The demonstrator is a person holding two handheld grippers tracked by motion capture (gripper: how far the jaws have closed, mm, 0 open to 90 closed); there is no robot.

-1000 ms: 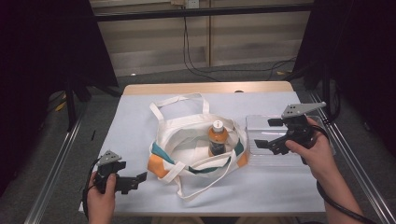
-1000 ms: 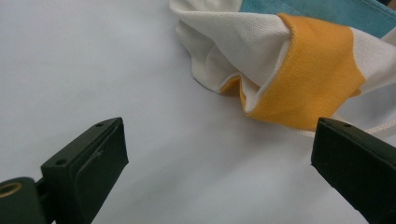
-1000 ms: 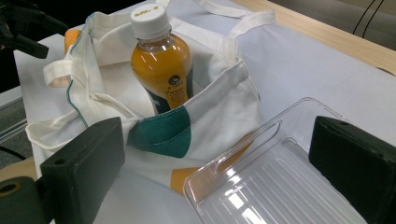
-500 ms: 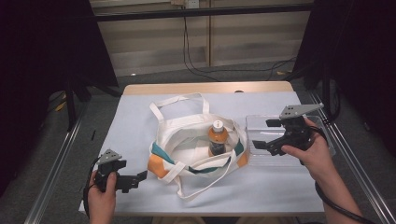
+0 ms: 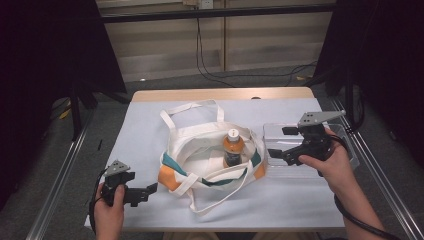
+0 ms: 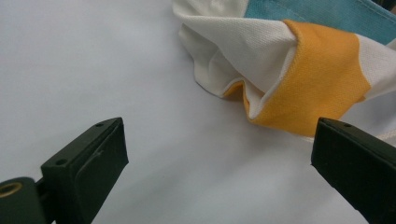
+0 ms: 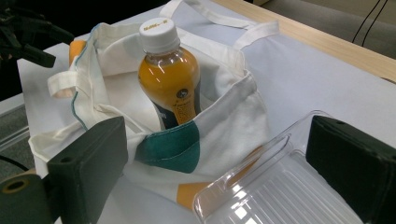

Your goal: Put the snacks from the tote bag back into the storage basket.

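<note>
White sheeting covers the bench point(image 5: 150, 125), and on it a canvas tote bag point(image 5: 200, 150) lies slumped with its mouth spread wide, likely so things can go in or out freely. Just right of it sits a clear plastic tray point(image 5: 345, 155), empty. An orange-drink bottle point(image 5: 233, 148) stands upright inside the bag, propped by the cloth walls. Over the tray the right gripper point(image 5: 279, 142) points at the bottle, jaws spread and empty; the left gripper point(image 5: 150, 189) waits near the bag's orange corner, jaws likewise released.
</note>
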